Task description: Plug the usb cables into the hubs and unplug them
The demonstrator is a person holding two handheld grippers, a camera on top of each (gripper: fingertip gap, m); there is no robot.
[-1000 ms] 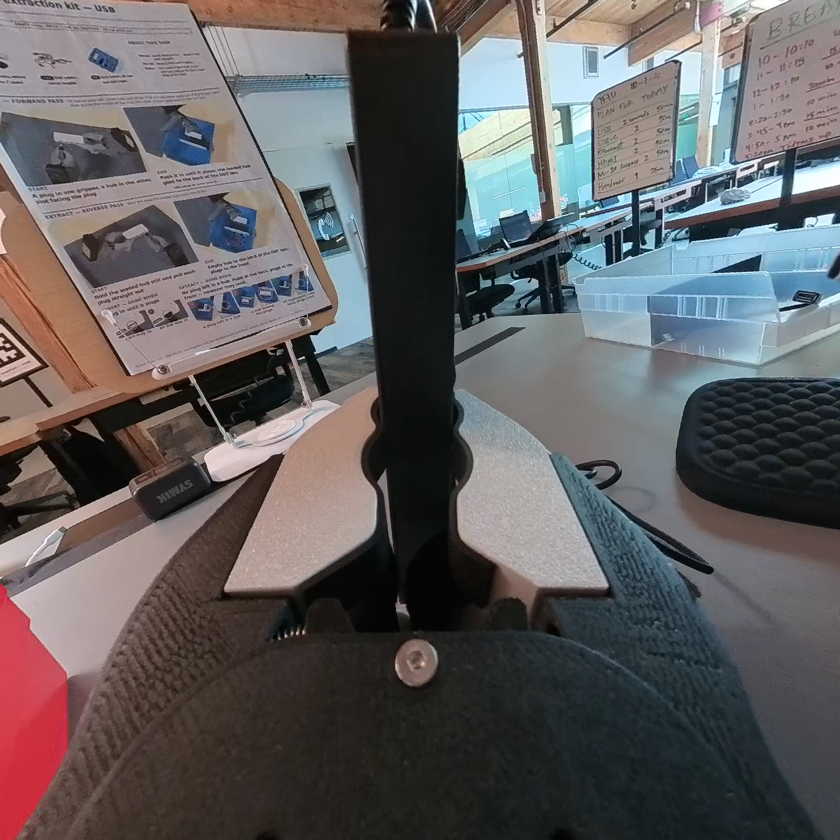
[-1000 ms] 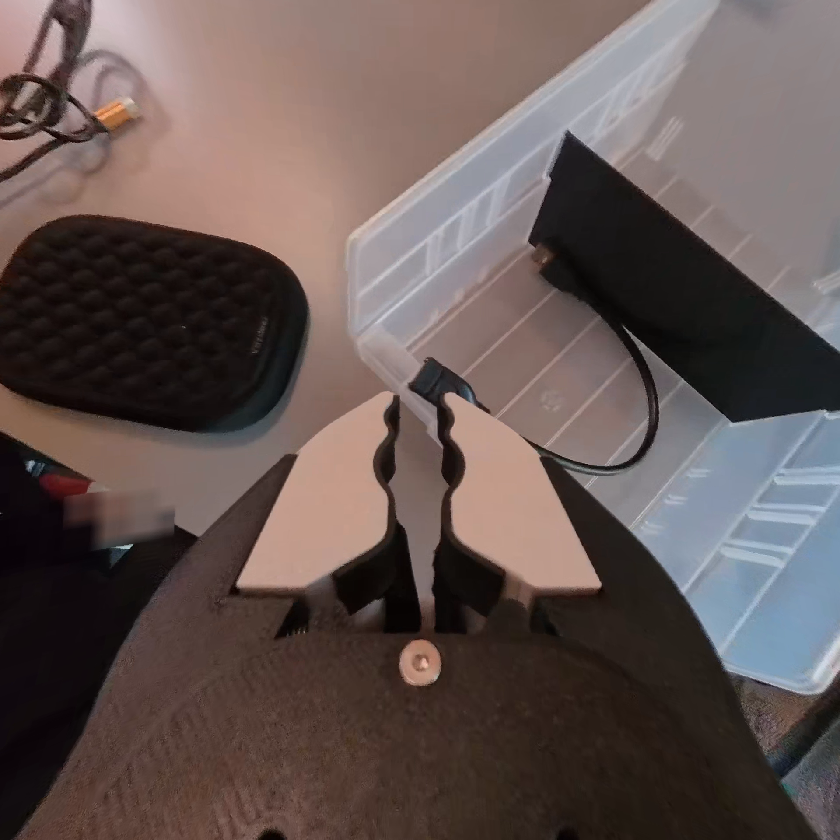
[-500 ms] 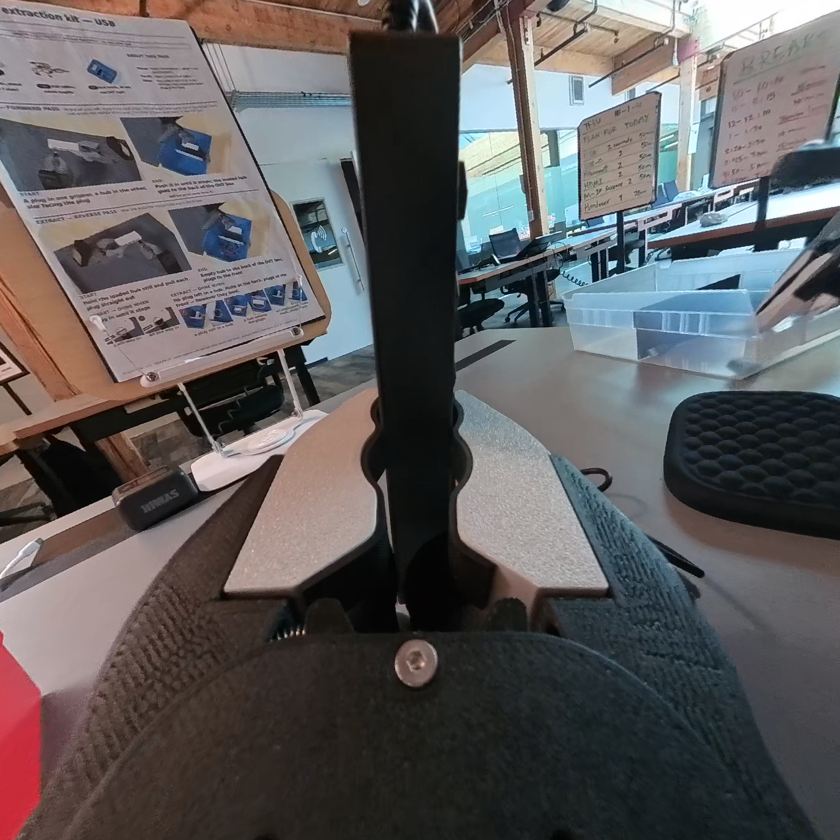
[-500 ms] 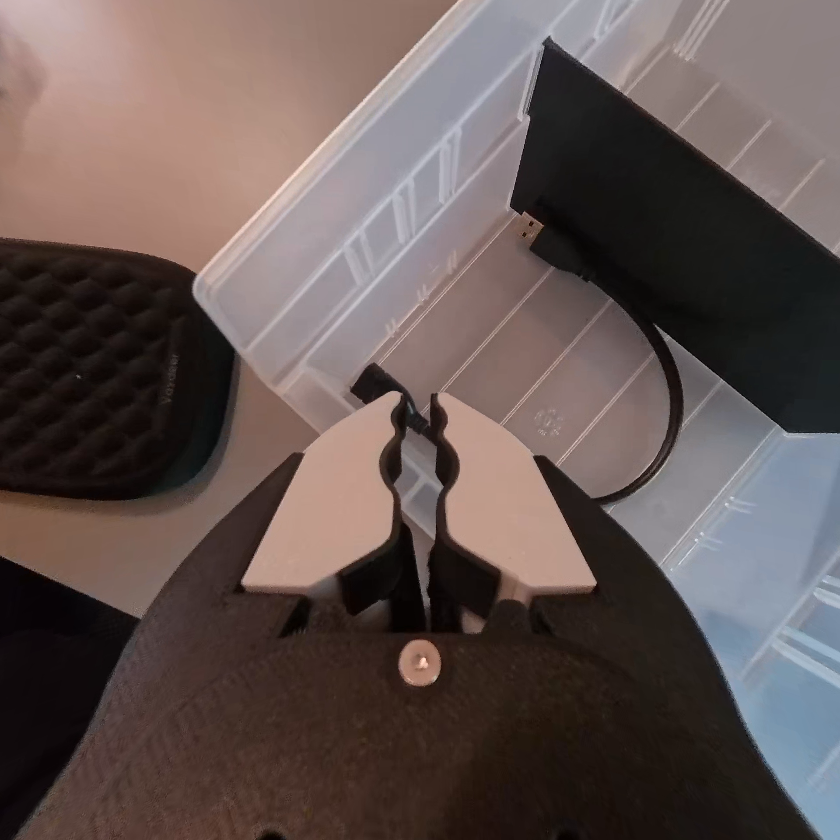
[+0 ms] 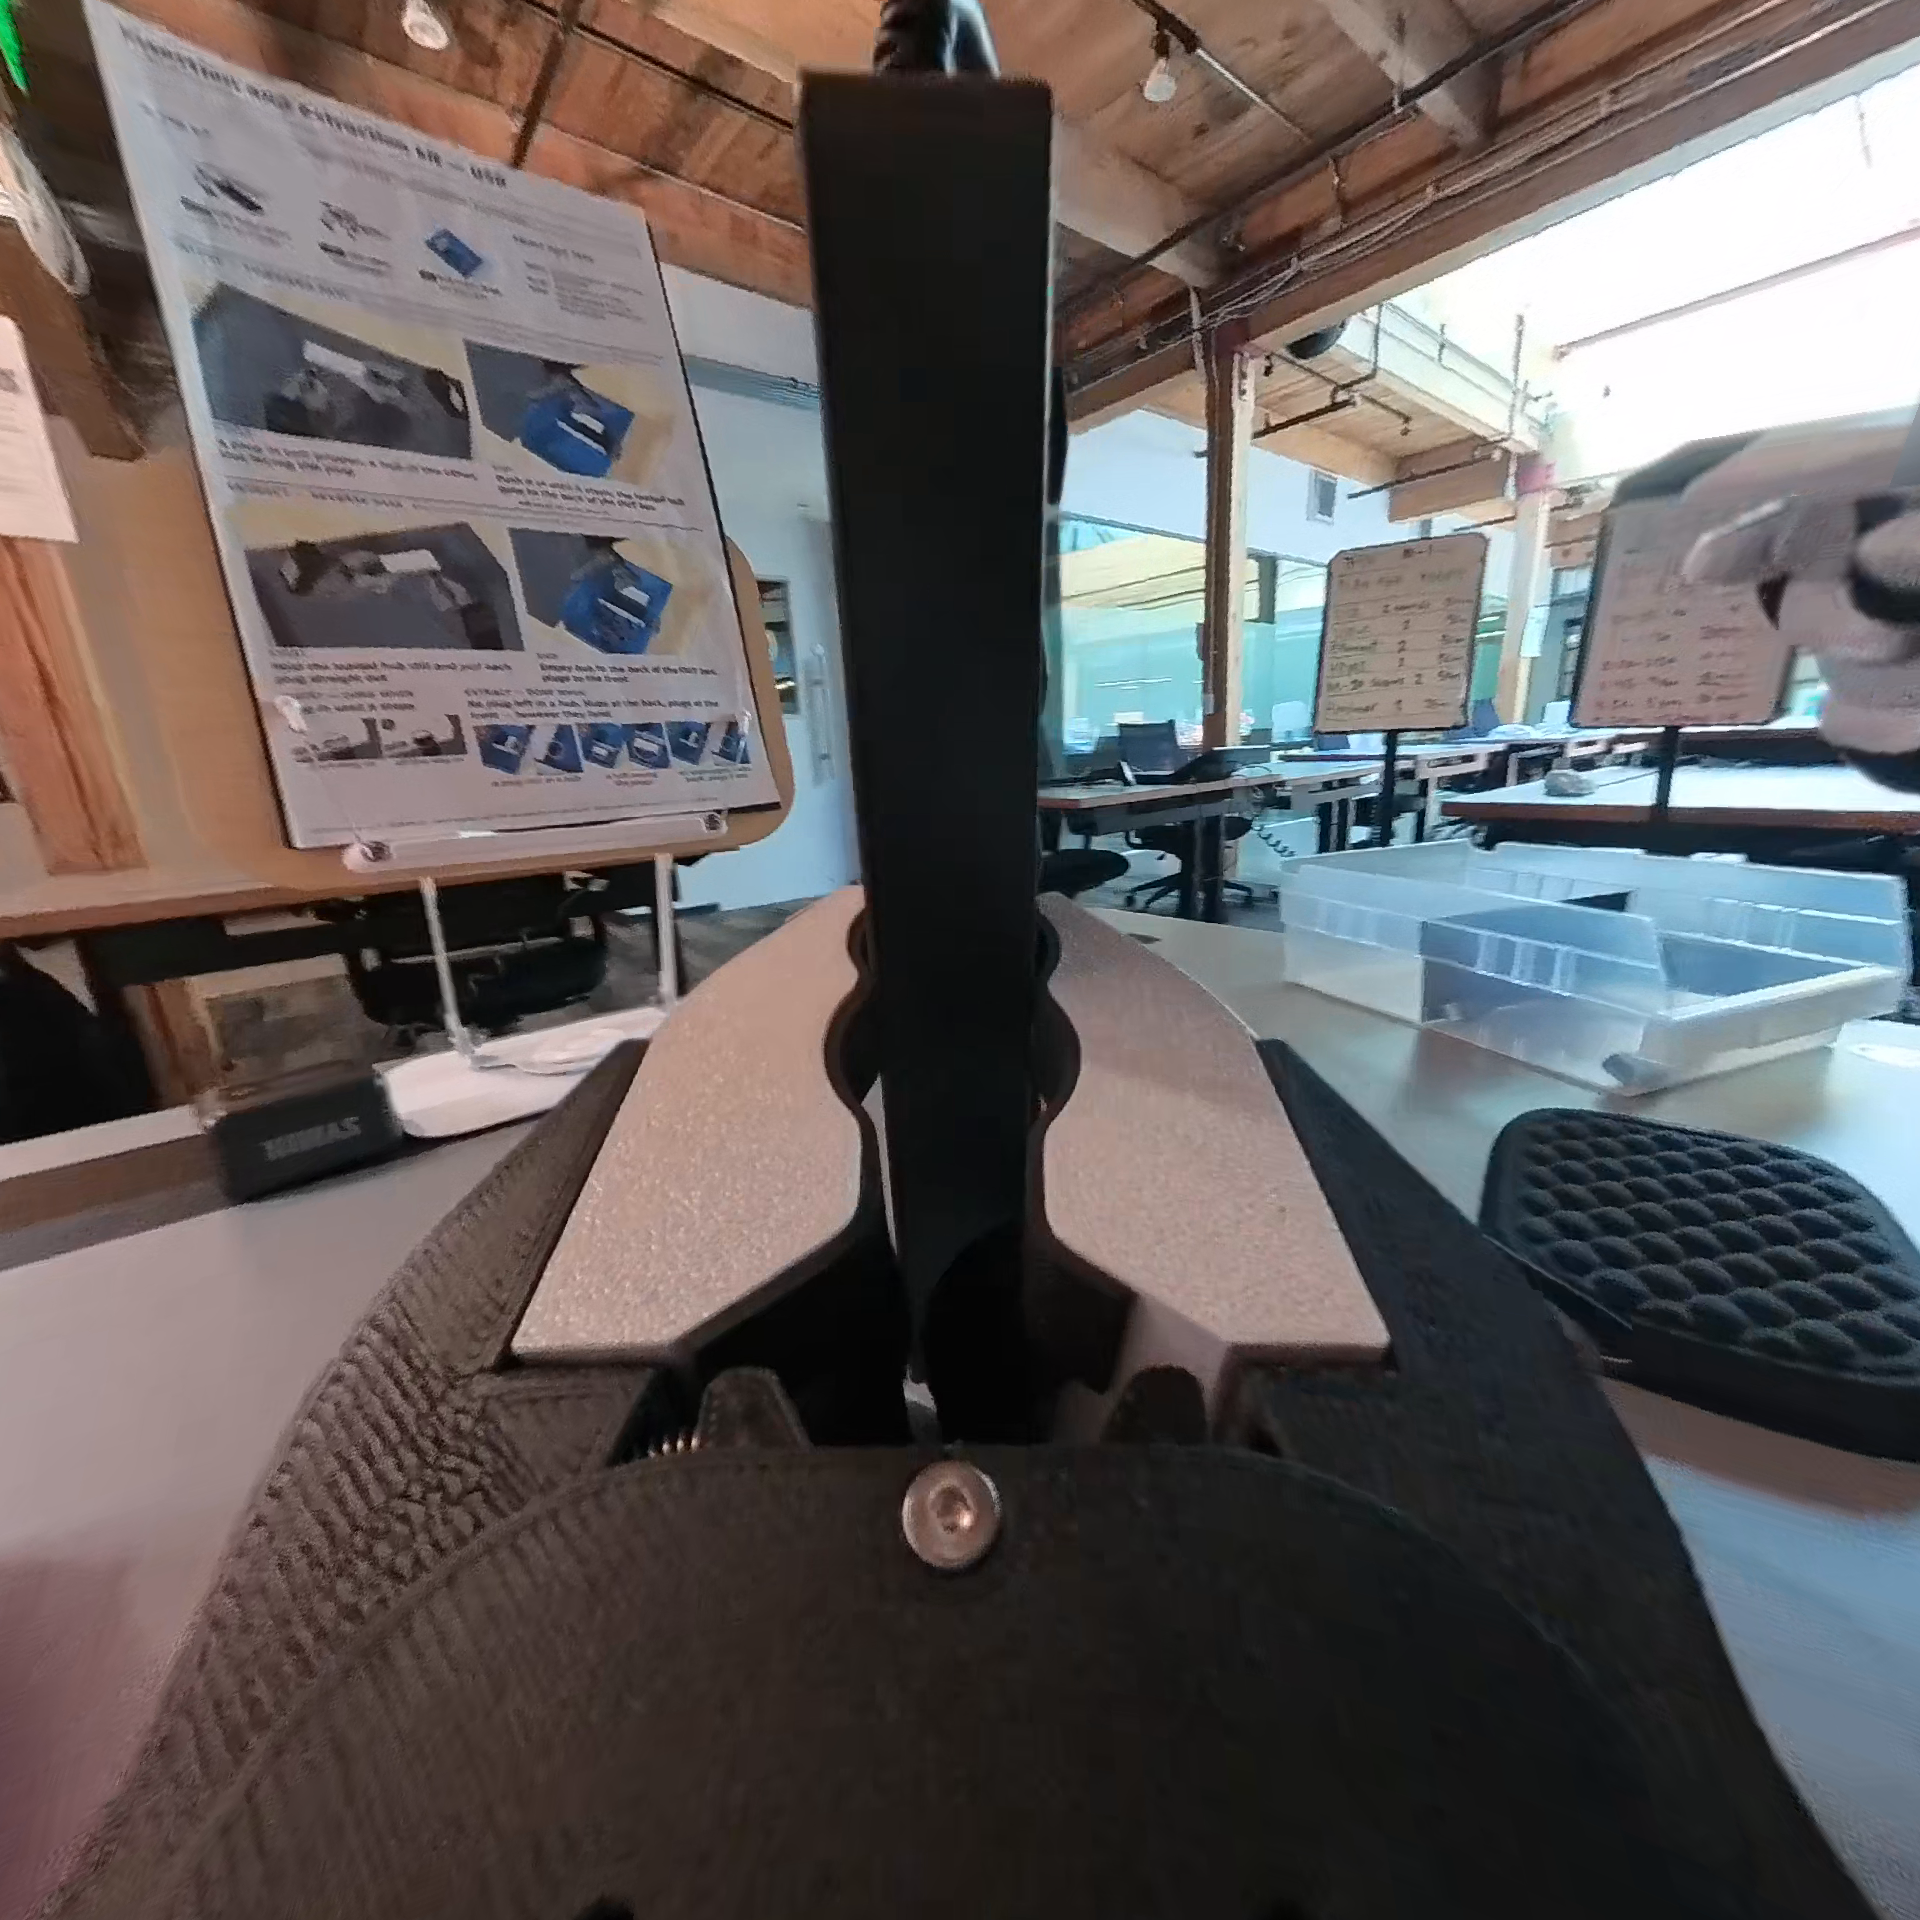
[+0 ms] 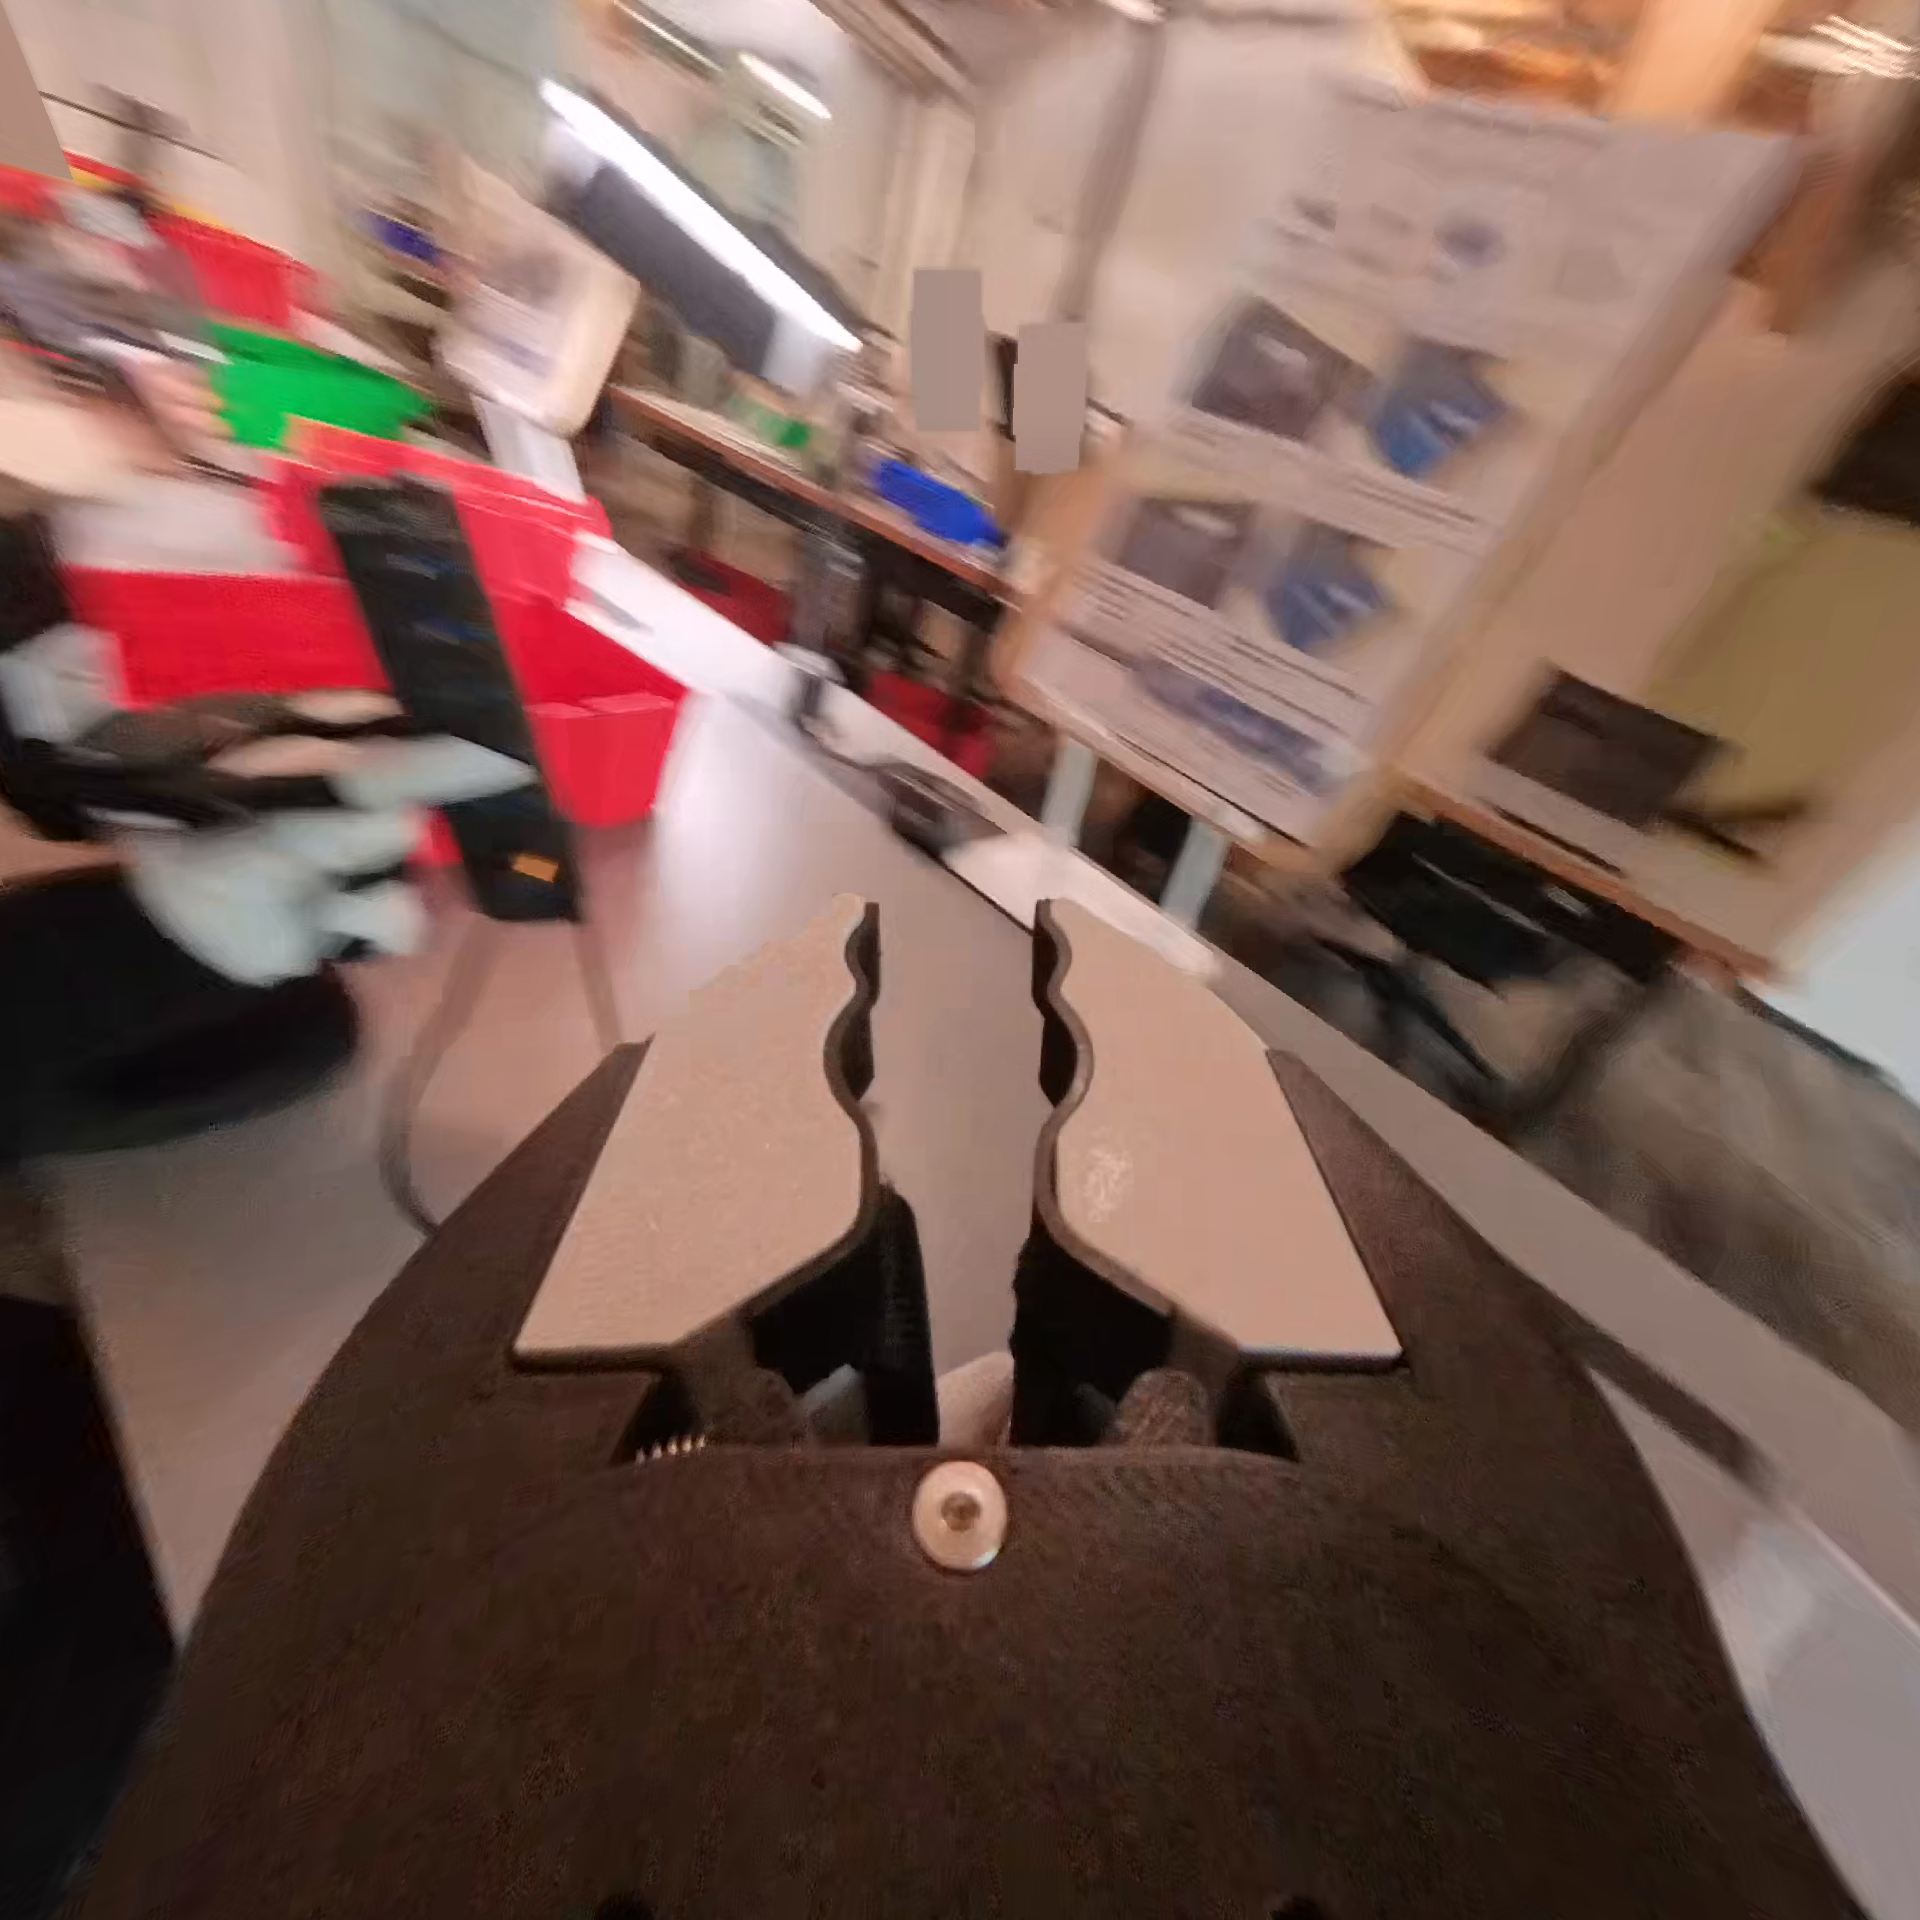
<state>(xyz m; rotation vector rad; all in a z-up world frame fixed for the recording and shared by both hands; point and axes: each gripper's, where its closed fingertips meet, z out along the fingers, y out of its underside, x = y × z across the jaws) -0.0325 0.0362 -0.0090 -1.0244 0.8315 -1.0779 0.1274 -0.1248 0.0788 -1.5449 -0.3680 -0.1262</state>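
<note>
My left gripper (image 5: 945, 935) is shut on a long black USB hub (image 5: 930, 520), held upright above the grey table, with a black cable (image 5: 935, 26) leaving its top end. My right gripper (image 6: 956, 925) is open and empty above the table; its view is blurred by motion. That view shows the left gripper (image 6: 312, 831) and the hub (image 6: 447, 665) at the left. The right gripper (image 5: 1829, 623) appears as a blur at the right edge of the left wrist view.
A clear plastic bin (image 5: 1558, 997) stands at the right back of the table, with a black dimpled pad (image 5: 1704, 1247) in front of it. An instruction sheet on a stand (image 5: 447, 499) and a small black box (image 5: 301, 1138) are at the left. Red bins (image 6: 603, 727) stand behind the left gripper. The gap from one gripper's tips to the other's is roughly 25 cm.
My right gripper has swung up and away from the clear bin and its black cable, now faces across the table, and its jaws stand wider apart. My left gripper still holds the hub.
</note>
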